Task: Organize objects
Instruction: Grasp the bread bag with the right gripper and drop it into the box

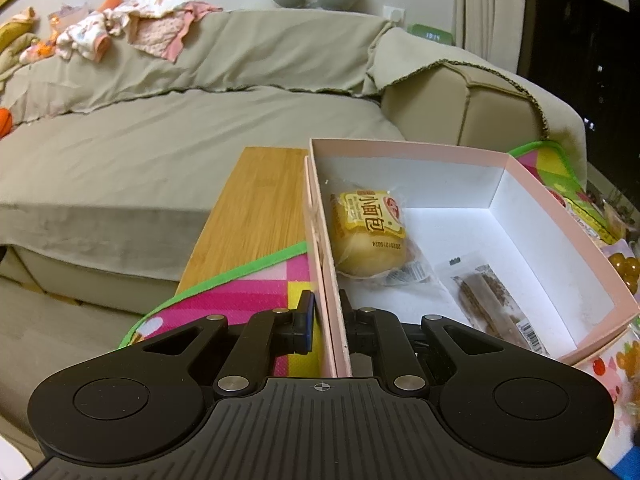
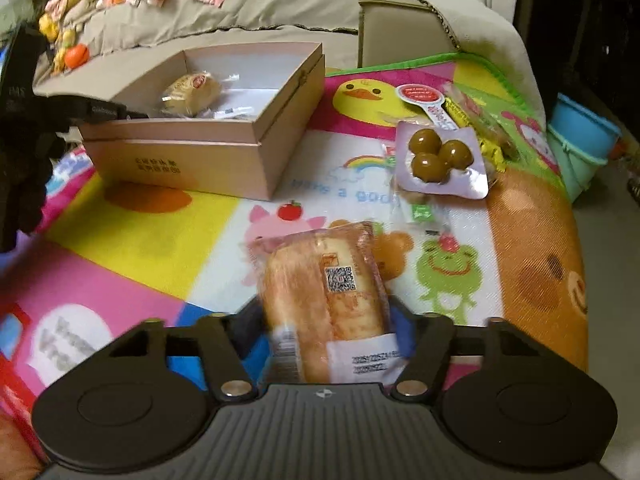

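Note:
An open pink box (image 1: 560, 216) stands on a colourful play mat (image 1: 240, 300). Inside it lie a wrapped yellow bun (image 1: 366, 232) and a brown snack bar in a clear wrapper (image 1: 488, 304). My left gripper (image 1: 326, 312) is shut on the box's near left wall, one finger inside and one outside. In the right wrist view the box (image 2: 180, 156) sits at the back left. My right gripper (image 2: 326, 320) stands open around a wrapped long bread roll (image 2: 324, 288) that lies on the mat (image 2: 152, 232), with its pads close beside the wrapper.
A pack of brown round snacks (image 2: 440, 160) and several small wrapped sweets (image 2: 472, 116) lie on the mat at the right. A wooden board (image 1: 256, 216) lies left of the box. A covered sofa (image 1: 180, 120) with clothes runs behind. Blue tubs (image 2: 580, 140) stand at far right.

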The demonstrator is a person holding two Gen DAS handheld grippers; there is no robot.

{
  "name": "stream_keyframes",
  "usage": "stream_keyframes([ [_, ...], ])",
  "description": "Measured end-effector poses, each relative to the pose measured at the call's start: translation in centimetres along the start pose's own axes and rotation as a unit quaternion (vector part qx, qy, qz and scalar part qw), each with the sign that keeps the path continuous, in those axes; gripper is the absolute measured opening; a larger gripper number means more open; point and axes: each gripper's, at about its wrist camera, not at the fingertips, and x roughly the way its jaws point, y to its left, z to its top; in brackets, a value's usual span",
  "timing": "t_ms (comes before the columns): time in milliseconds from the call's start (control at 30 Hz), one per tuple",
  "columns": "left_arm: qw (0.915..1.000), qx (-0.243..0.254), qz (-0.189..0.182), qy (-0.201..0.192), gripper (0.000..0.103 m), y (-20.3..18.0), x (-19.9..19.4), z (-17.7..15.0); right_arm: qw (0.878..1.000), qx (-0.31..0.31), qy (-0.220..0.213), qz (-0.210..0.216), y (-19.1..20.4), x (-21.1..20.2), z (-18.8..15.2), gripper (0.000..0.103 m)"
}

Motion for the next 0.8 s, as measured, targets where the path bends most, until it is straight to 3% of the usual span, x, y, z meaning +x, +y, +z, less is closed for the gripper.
stream_keyframes([
  [300,1.0,-0.003,-0.002,-0.001,0.013,-0.1,-0.1,-0.2,0.999,-0.008,0.004,0.032,2.0,-2.5,0.4,0.055],
  [433,1.0,-0.005,-0.003,0.0,0.012,0.0,0.0,-0.2,0.997,-0.014,-0.042,0.062,3.3,-4.9,3.1,0.055],
  [633,1.0,-0.005,-0.008,0.002,0.013,0.2,-0.2,-0.2,0.987,-0.028,-0.138,0.07,5.0,-7.9,9.3,0.055],
  [800,0.9999,-0.007,-0.011,0.002,0.014,0.3,-0.3,-0.4,0.982,-0.015,-0.175,0.07,5.5,-7.9,13.1,0.055],
])
